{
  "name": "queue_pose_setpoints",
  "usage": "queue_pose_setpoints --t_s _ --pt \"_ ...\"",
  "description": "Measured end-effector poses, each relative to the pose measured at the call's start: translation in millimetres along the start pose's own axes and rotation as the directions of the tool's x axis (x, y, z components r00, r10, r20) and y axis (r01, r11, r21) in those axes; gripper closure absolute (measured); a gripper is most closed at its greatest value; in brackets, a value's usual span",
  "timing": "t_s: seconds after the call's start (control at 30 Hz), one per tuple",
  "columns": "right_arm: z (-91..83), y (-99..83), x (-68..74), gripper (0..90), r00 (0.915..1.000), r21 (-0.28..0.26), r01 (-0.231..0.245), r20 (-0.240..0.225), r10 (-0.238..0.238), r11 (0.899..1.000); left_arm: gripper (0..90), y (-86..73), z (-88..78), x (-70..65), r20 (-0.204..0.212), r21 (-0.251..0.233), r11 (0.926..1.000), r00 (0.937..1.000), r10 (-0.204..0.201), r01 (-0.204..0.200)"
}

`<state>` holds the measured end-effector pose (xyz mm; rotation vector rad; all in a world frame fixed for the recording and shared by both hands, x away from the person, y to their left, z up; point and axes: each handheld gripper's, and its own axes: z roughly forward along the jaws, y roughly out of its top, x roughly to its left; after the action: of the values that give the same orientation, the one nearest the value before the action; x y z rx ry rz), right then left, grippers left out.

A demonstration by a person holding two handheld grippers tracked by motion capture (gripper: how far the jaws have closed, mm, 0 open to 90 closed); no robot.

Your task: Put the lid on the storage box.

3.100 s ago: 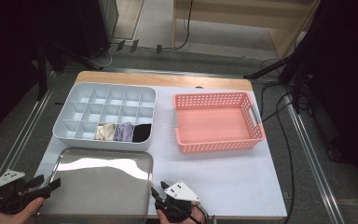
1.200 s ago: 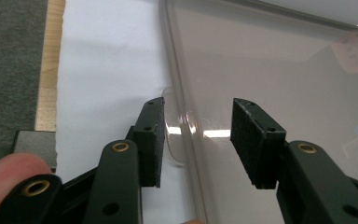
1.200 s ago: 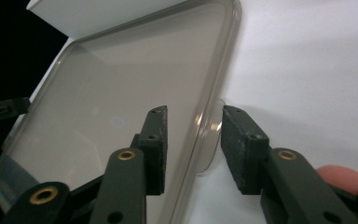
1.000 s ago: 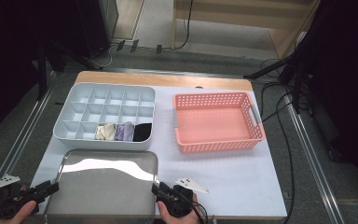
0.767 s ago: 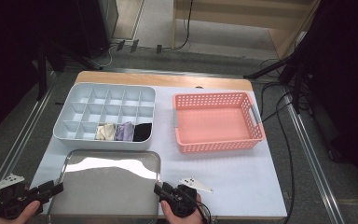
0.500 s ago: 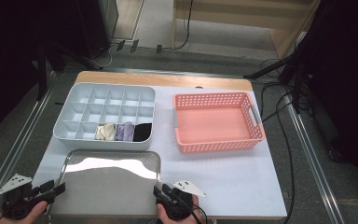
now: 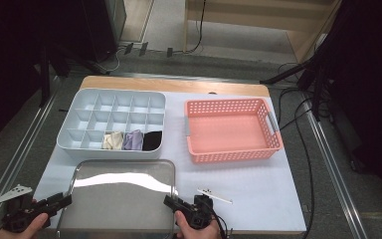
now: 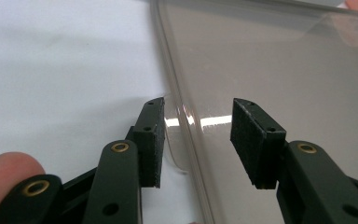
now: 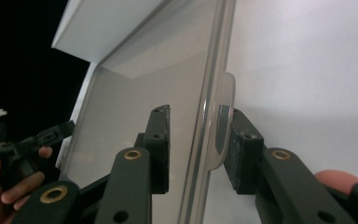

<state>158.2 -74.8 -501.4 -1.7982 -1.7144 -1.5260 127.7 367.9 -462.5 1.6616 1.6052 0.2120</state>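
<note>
A clear plastic lid [image 7: 122, 194] lies flat at the table's front, before a pale blue compartment tray [image 7: 79, 117]. My left gripper [image 7: 64, 200] is at the lid's left edge. In the left gripper view its jaws [image 8: 198, 140] straddle the lid [image 8: 284, 70] rim with a gap on both sides; they have just been closing. My right gripper [image 7: 170, 201] is at the lid's right edge. Its jaws [image 9: 196, 144] straddle the rim and a small tab [image 9: 224, 121]; they too have just been closing. The right pad is at the tab, the left pad stands off.
The tray's front row holds a cream cloth [image 7: 112, 141], a lilac one [image 7: 133, 140] and a black one [image 7: 152, 140]. A pink basket [image 7: 229, 102] stands to the right. The white table top [image 7: 258, 184] ends just behind my hands.
Both grippers stay at the lid's two side edges with only slight shifts. The lid's right edge sits a little farther right than three seconds ago.
</note>
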Motion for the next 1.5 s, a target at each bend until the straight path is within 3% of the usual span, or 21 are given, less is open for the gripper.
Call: queue_pose_setpoints --t_s 0.07,0.13,0.23,0.43,0.77,0.97,1.03,1.17,1.23,1.5 --pt "-2.3 -1.2 0.8 67.0 0.9982 -0.023 0.057 -0.018 -0.058 0.998 55.4 -0.8 -0.5 3.6 0.028 -0.005 0.9998 0.9994 -0.021 0.021" --pt "-4.1 -3.0 4.8 66.2 0.9889 -0.069 0.146 -0.019 -0.147 0.987 53.4 -1.2 -0.4 4.9 0.043 -0.012 0.9993 0.9985 -0.034 0.034" --pt "-5.5 -2.3 7.0 66.0 0.9753 -0.105 0.214 -0.033 -0.219 0.971 52.7 -0.9 -0.1 4.3 0.037 -0.01 0.9997 0.9991 -0.02 0.02" --pt "-5.1 -1.8 4.5 65.8 0.9696 -0.103 0.234 -0.048 -0.24 0.967 47.9 -0.1 1.6 6.5 0.069 -0.022 0.9991 0.9969 -0.036 0.038" --pt "-0.5 -0.8 -0.5 64.4 0.9665 -0.083 0.251 -0.036 -0.254 0.965 44.9 3.2 7.2 4.4 0.069 -0.032 0.9988 0.997 -0.035 0.037" --pt "-0.3 -0.6 0.0 64.3 0.9664 -0.081 0.253 -0.028 -0.256 0.964 56.8 1.9 4.6 0.6 0.006 -0.05 0.9987 1.0 -0.008 0.008" --pt "-0.7 -0.5 0.7 64.3 0.965 -0.087 0.258 -0.027 -0.261 0.962 58.5 2.3 0.3 0.3 0.018 -0.068 0.9976 0.9998 -0.011 0.012" --pt "-1.8 -0.5 2.5 64.6 0.9645 -0.086 0.261 -0.015 -0.264 0.961 63.1 3.5 -7.3 2.8 0.063 -0.113 0.9919 0.9967 -0.051 0.058" --pt "-2.5 0.5 3.9 65.1 0.9695 -0.082 0.243 -0.015 -0.245 0.967 66.1 4.8 -8.9 3.9 0.08 -0.124 0.9894 0.9946 -0.066 0.076" --pt "-4.0 8.8 10.6 66.6 0.974 -0.087 0.224 -0.013 -0.226 0.971 71.3 10.6 -14.7 0.4 0.066 -0.167 0.9833 0.9959 -0.061 0.072"
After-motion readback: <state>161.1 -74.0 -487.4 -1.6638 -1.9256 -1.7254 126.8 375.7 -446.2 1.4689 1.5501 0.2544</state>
